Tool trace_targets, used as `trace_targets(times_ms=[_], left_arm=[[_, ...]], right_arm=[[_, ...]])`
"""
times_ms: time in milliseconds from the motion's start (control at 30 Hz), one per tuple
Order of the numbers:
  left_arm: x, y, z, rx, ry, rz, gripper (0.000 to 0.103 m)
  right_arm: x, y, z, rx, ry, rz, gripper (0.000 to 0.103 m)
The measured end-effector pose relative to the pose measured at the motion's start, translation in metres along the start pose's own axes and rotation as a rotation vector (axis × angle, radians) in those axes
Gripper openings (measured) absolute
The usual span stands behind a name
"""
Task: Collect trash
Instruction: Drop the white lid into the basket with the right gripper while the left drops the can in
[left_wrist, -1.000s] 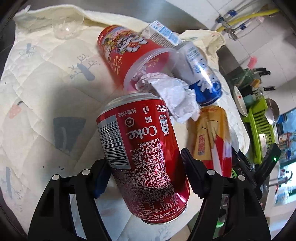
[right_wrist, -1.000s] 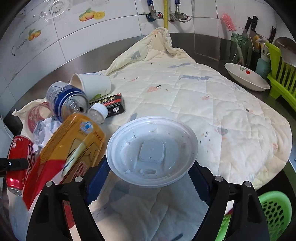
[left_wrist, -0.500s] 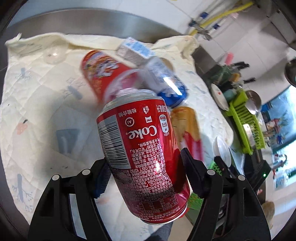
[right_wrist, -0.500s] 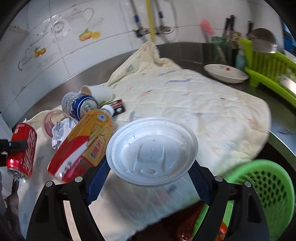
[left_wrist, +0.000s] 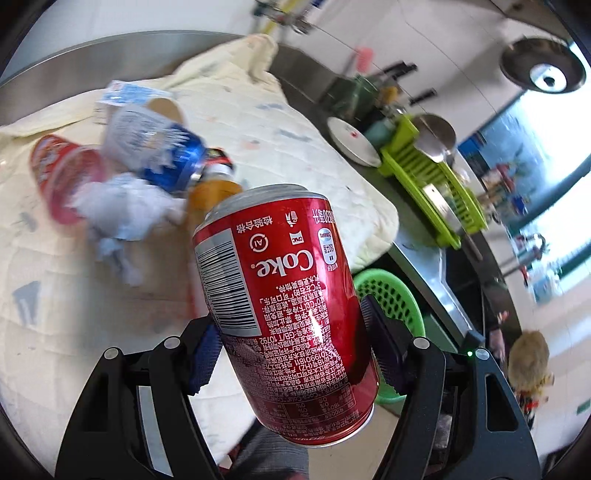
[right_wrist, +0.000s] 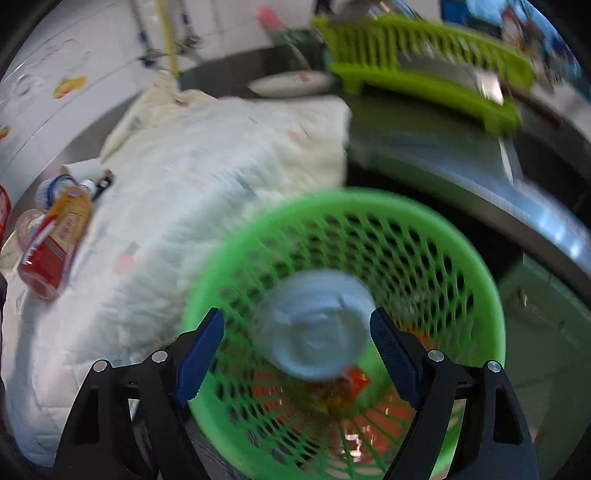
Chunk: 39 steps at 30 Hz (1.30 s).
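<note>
My left gripper (left_wrist: 291, 339) is shut on a red Coke can (left_wrist: 284, 310) and holds it in the air above the quilt's edge. A green mesh basket (left_wrist: 391, 295) shows past the can. My right gripper (right_wrist: 297, 343) is open over the green mesh basket (right_wrist: 424, 236). A white plastic lid (right_wrist: 314, 328), blurred, sits free between the fingers, inside the basket's mouth. On the quilt lie a red snack cup (left_wrist: 59, 173), a blue can (left_wrist: 166, 155), crumpled white paper (left_wrist: 122, 214) and an orange bottle (right_wrist: 55, 240).
A cream quilt (right_wrist: 207, 177) covers the steel counter. A lime dish rack (right_wrist: 424, 74) and a white plate (right_wrist: 291, 83) stand at the counter's far end. A paper cup (left_wrist: 166, 107) and a small carton (left_wrist: 122, 92) lie behind the blue can.
My right gripper swung right over the green basket and opened; the white lid has left its fingers. My left gripper lifted the Coke can and turned right toward the basket.
</note>
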<state>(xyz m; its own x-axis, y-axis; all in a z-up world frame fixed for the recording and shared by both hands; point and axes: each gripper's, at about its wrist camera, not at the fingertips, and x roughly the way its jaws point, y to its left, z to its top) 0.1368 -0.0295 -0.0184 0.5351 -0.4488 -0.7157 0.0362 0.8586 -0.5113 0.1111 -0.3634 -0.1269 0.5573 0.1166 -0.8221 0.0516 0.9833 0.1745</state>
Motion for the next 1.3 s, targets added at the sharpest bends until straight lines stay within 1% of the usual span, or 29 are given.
trace_targets(times_ms=[67,200,267,400,533,600,767,867,900,967,1000,1067,1167,1233,1300], left_arm=[[0.012,-0.015,-0.003,0.023,0.027,-0.014,0.07],[0.031,-0.038,-0.01,0.065,0.067,-0.025,0.07],[0.042,-0.053,-0.014,0.097,0.085,-0.036,0.07],[0.06,-0.076,-0.021,0.146,0.129,-0.053,0.07],[0.087,-0.103,-0.033,0.198,0.176,-0.066,0.07],[0.101,-0.116,-0.039,0.226,0.205,-0.077,0.07],[0.14,-0.154,-0.056,0.33,0.265,-0.081,0.07],[0.161,-0.175,-0.067,0.408,0.287,-0.078,0.07],[0.17,-0.183,-0.073,0.449,0.293,-0.085,0.07],[0.183,-0.19,-0.081,0.491,0.3,-0.056,0.07],[0.192,-0.194,-0.086,0.513,0.317,-0.051,0.07],[0.207,-0.195,-0.093,0.535,0.337,-0.017,0.07],[0.224,-0.194,-0.102,0.559,0.368,0.006,0.071],[0.233,-0.194,-0.106,0.574,0.392,0.001,0.072],[0.239,-0.196,-0.109,0.583,0.393,0.019,0.074]], right_arm=[[0.006,-0.011,-0.008,0.031,0.013,0.005,0.079],[0.0,-0.019,-0.018,0.059,-0.009,0.014,0.079],[-0.01,-0.024,-0.022,0.054,-0.036,0.002,0.079],[-0.034,-0.031,-0.029,0.065,-0.077,0.006,0.079],[-0.054,-0.038,-0.039,0.084,-0.114,0.001,0.079],[-0.066,-0.04,-0.045,0.084,-0.139,-0.016,0.079],[-0.086,-0.049,-0.058,0.1,-0.187,-0.043,0.08],[-0.093,-0.057,-0.065,0.112,-0.198,-0.059,0.08],[-0.094,-0.06,-0.067,0.12,-0.201,-0.06,0.08],[-0.094,-0.066,-0.072,0.139,-0.201,-0.061,0.08],[-0.095,-0.07,-0.075,0.151,-0.202,-0.059,0.08],[-0.094,-0.077,-0.079,0.17,-0.198,-0.056,0.08],[-0.091,-0.082,-0.084,0.185,-0.19,-0.054,0.08],[-0.09,-0.083,-0.085,0.192,-0.188,-0.051,0.08],[-0.088,-0.085,-0.086,0.199,-0.185,-0.043,0.08]])
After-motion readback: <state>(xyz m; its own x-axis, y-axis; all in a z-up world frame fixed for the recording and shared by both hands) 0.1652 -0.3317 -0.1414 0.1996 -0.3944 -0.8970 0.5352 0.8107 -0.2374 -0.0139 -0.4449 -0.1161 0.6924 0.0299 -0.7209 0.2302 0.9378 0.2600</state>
